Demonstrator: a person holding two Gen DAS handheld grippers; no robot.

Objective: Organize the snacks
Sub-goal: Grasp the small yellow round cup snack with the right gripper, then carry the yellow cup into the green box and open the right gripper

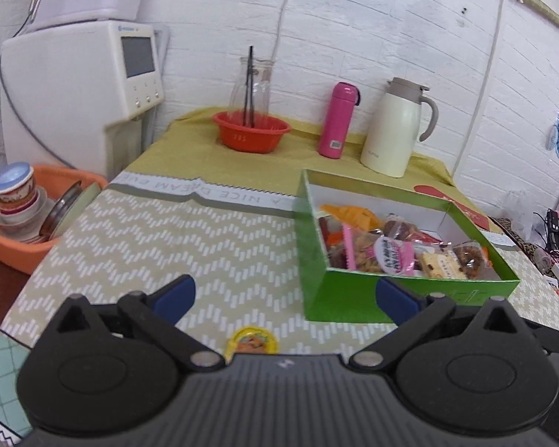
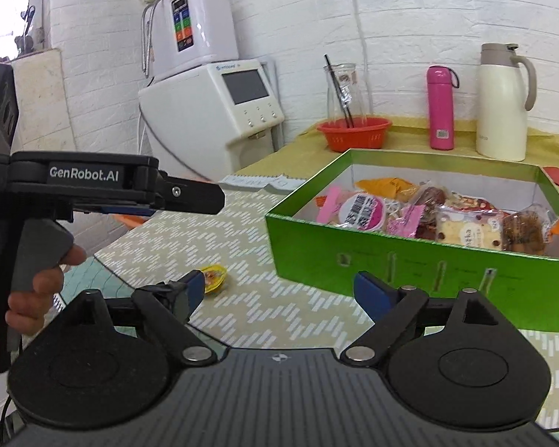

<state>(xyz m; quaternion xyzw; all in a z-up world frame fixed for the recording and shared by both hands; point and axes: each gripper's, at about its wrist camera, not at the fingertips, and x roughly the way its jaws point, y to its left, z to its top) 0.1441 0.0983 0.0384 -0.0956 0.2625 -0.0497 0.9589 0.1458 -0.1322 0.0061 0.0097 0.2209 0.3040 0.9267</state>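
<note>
Green box [image 2: 410, 260] of wrapped snacks [image 2: 428, 216] on desk [image 2: 279, 309]. Yellow jelly cup [image 2: 214, 277] loose on desk beside box. Left tongs [image 1: 285, 294] and right tongs [image 2: 279, 290] spread apart, empty, tilted down. Hand [image 2: 37, 279] on left trigger.

A: What's hidden?
B: The jelly cup [image 1: 252, 341] is half behind the left hand-held gripper [image 1: 285, 296]; the box [image 2: 410, 260] wall covers the near snacks [image 2: 447, 216].
A: Labels?
B: Too blurred.
</note>
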